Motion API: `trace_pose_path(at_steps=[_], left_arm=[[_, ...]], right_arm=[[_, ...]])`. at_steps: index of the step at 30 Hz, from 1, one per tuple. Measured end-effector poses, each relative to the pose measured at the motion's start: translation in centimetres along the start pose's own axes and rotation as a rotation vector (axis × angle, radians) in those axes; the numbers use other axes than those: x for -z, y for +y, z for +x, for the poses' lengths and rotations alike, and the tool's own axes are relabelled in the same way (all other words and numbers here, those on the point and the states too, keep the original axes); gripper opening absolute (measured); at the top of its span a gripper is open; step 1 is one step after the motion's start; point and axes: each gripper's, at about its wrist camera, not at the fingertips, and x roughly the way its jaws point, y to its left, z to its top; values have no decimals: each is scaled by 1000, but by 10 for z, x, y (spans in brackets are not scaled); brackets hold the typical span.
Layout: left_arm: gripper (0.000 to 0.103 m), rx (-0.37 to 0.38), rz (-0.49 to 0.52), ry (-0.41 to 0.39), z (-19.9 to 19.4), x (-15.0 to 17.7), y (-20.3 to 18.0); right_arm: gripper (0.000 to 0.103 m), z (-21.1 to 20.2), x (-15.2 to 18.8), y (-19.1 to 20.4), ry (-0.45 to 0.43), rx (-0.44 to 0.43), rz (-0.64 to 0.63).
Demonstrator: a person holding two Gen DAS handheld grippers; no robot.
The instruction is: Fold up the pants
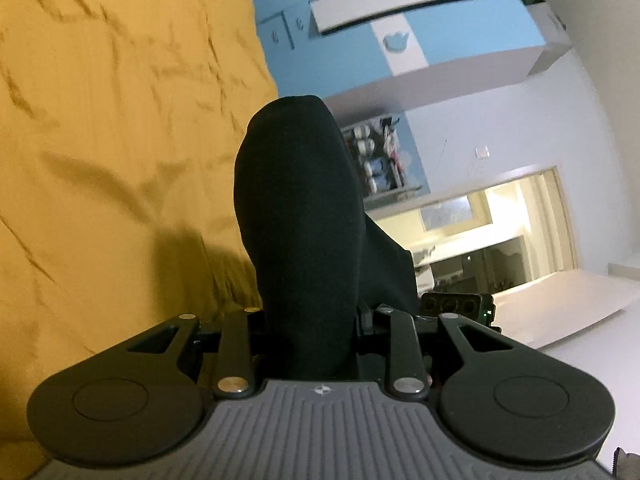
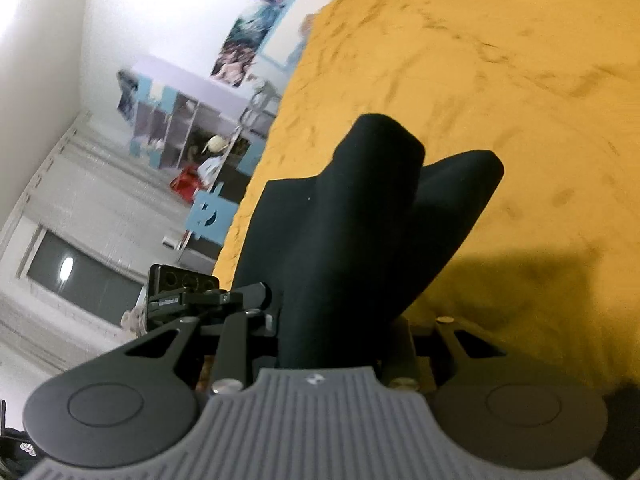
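Note:
The black pants (image 1: 300,216) hang from my left gripper (image 1: 310,332), which is shut on the cloth; the fabric covers the fingertips and drapes away over the yellow bedspread (image 1: 120,120). In the right wrist view the same black pants (image 2: 340,232) hang in two folds from my right gripper (image 2: 332,336), which is shut on them, fingertips hidden by cloth. Both grippers hold the pants lifted above the bed (image 2: 500,80). Each view shows the other gripper's dark body beside the cloth.
A blue and white wardrobe (image 1: 380,28) and a doorway (image 1: 500,232) lie beyond the bed in the left view. The right view shows shelves (image 2: 180,128), wall posters (image 2: 256,24) and a window (image 2: 80,276) past the bed's edge.

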Motion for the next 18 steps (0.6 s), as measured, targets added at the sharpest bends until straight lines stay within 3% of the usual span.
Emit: trace_pose_path(at_steps=[4,8,18], left_arm=[[32,3,-10,35,23,2,-1],[33,9,4,37,44,-13,-13],[33,43,-37,-32,134,-91,-30]], right_arm=[[24,-30,11,-22,-23,23,34],[24,-51,-4,-24,-46,40,29],[25,-82,-134,-54,-50,98,-54]])
